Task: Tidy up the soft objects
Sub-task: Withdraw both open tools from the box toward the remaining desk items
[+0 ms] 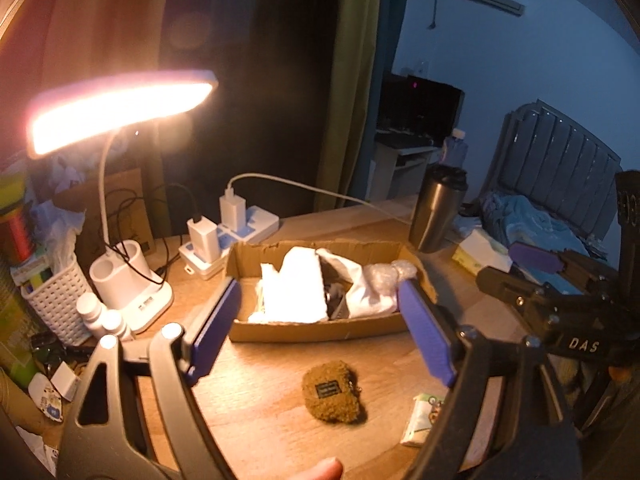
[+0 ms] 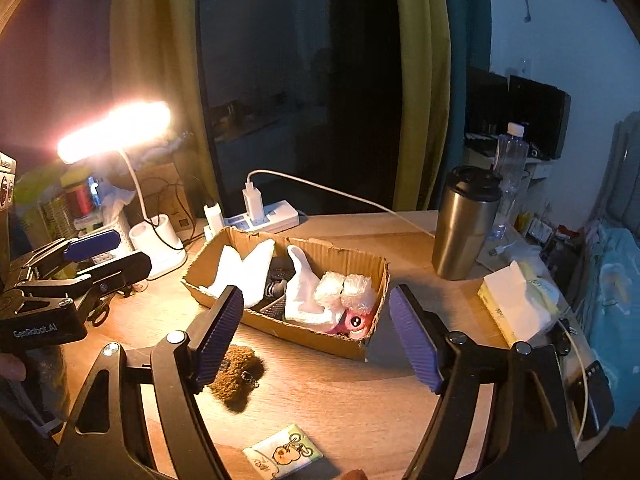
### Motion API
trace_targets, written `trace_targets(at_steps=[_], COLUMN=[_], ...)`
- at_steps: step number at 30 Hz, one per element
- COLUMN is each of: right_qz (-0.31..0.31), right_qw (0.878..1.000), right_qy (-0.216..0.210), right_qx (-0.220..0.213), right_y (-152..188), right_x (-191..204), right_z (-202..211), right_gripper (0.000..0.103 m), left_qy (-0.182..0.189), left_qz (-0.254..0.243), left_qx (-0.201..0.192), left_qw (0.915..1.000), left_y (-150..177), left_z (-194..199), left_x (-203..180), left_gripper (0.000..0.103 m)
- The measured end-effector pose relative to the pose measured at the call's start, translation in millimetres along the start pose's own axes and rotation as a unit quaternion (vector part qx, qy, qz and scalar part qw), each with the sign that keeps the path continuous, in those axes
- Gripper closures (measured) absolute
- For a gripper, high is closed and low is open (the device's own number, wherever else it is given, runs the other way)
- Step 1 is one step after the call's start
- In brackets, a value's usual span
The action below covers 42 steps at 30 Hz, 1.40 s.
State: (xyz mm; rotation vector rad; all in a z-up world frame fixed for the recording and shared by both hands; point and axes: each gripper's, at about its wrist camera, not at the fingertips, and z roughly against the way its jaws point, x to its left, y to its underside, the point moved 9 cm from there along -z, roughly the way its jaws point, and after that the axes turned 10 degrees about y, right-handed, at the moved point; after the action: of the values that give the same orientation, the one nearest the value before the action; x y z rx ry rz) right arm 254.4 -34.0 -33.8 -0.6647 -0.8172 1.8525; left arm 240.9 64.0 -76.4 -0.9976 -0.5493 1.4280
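A cardboard box (image 1: pixel 320 330) (image 2: pixel 348 262) on the wooden desk holds white cloths (image 1: pixel 294 290) (image 2: pixel 304 292), a bubble-wrap wad (image 2: pixel 344 290) and a pink plush (image 2: pixel 354 322). A brown fuzzy pouch (image 1: pixel 332 396) (image 2: pixel 236 378) lies on the desk in front of the box. A small tissue pack (image 1: pixel 424 420) (image 2: pixel 282 454) lies nearer still. My left gripper (image 1: pixel 320 332) is open and empty, above the pouch and the box's front wall. My right gripper (image 2: pixel 316 334) is open and empty, before the box; it shows in the left wrist view (image 1: pixel 532 264).
A lit desk lamp (image 1: pixel 120 112) with its white base (image 1: pixel 128 280), a power strip with chargers (image 1: pixel 232 228), a white basket (image 1: pixel 56 300) and small bottles (image 1: pixel 100 316) stand at left. A steel tumbler (image 2: pixel 466 222) and a tissue box (image 2: pixel 516 300) stand at right.
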Motion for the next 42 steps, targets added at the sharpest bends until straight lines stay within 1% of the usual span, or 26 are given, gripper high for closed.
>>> trace_targets(at_steps=[3, 11, 21, 27, 33, 37, 42], right_qz=[-0.001, 0.001, 0.012, 0.016, 0.013, 0.012, 0.011], right_qw=[1.0, 1.0, 1.0, 1.0, 0.999, 0.998, 0.997], right_qy=[0.001, 0.0, 0.005, 0.006, 0.002, -0.006, -0.017], right_qx=[-0.006, -0.017, -0.021, -0.004, 0.032, 0.058, 0.08], right_y=[-0.1, 3.8, 20.1, 42.6, 77.4, 100.8, 120.7], right_x=[0.2, 2.3, 8.0, 14.9, 23.4, 29.6, 37.1], right_z=[10.4, 39.1, 64.4, 63.3, 45.3, 32.2, 20.9], right_gripper=[0.024, 0.024, 0.024, 0.024, 0.024, 0.024, 0.024], left_qy=[0.002, 0.011, 0.013, -0.001, -0.008, -0.008, -0.009], left_qz=[-0.002, -0.01, -0.013, -0.011, -0.004, 0.006, 0.015], left_qx=[-0.008, -0.02, -0.029, -0.019, 0.0, 0.02, 0.038], left_qw=[1.0, 0.9997, 0.9994, 0.9998, 1.0, 0.9997, 0.9991], left_y=[-0.9, 2.9, 14.0, 34.5, 60.0, 79.6, 99.1], left_z=[11.1, 37.0, 59.8, 61.4, 55.2, 45.0, 36.9], left_x=[-3.6, -17.6, -28.6, -21.1, -11.7, -6.5, -1.1], left_gripper=[0.018, 0.018, 0.018, 0.018, 0.018, 0.018, 0.018])
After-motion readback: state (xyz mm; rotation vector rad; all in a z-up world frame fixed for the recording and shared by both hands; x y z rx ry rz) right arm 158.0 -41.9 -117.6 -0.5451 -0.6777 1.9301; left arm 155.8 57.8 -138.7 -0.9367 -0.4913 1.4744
